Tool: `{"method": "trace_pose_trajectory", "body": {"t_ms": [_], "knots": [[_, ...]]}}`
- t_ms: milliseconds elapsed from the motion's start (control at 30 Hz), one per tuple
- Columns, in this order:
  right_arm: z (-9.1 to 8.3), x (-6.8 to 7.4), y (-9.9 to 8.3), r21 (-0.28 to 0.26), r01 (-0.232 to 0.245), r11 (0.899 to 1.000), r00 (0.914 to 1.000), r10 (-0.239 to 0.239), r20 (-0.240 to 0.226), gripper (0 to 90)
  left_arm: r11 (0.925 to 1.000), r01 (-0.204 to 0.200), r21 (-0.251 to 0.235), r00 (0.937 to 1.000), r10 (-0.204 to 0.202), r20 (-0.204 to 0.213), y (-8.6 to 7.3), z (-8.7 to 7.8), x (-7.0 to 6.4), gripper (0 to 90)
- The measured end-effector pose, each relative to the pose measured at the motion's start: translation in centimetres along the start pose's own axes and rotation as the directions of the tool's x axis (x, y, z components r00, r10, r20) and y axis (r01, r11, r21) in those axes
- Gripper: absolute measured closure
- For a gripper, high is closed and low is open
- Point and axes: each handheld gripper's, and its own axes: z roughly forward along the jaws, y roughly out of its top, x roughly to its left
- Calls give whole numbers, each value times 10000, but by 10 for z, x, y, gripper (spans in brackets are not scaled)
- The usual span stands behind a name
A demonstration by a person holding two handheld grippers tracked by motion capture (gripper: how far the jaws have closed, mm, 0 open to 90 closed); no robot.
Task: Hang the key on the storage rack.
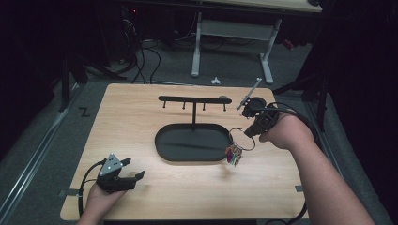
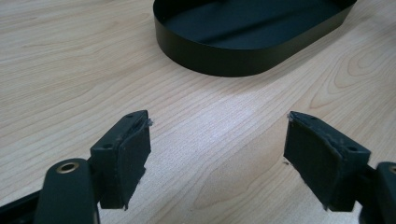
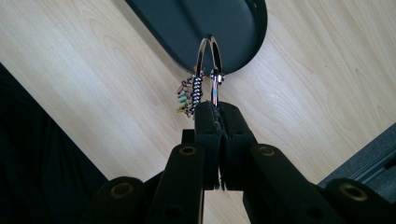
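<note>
A black stand with an oval tray base [image 1: 165, 140] and a hooked crossbar [image 1: 193, 99] sits mid-table. Just right of the base, my right gripper [image 1: 249, 132] is shut on a large metal key ring [image 1: 241, 139], from which a bunch of coloured keys [image 1: 234, 155] hangs. In the right gripper view the ring [image 3: 208, 60] sticks out past the closed jaws, over the tray's edge [image 3: 254, 39], with the keys [image 3: 189, 97] dangling on its left. My left gripper [image 1: 133, 174] rests open near the table's front left corner. In the left gripper view its pads [image 2: 135, 151] hold nothing, the tray wall [image 2: 219, 53] ahead.
The wooden table [image 1: 136, 122] has bare room left of the stand and along the front. Behind the table stand a white desk frame [image 1: 232, 33] and cables on grey floor [image 1: 145, 61]. A small white object [image 1: 215, 80] lies on the floor beyond the far edge.
</note>
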Motion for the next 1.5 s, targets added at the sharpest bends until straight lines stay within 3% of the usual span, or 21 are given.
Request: {"method": "trace_pose_trajectory", "body": {"t_ms": [300, 967, 1500], "knots": [[3, -6, 14, -92, -71, 9999, 9999, 70, -99, 879, 10000, -43, 90, 9999, 41, 133, 0, 2, -1, 236], [8, -17, 51, -17, -48, 10000, 9998, 49, 196, 880, 10000, 40, 20, 9999, -40, 128, 0, 1, 2, 239], [14, -42, 74, -133, -253, 9996, 9994, 256, 247, 879, 10000, 85, 21, 9999, -85, 119, -1, -2, 3, 241]]}}
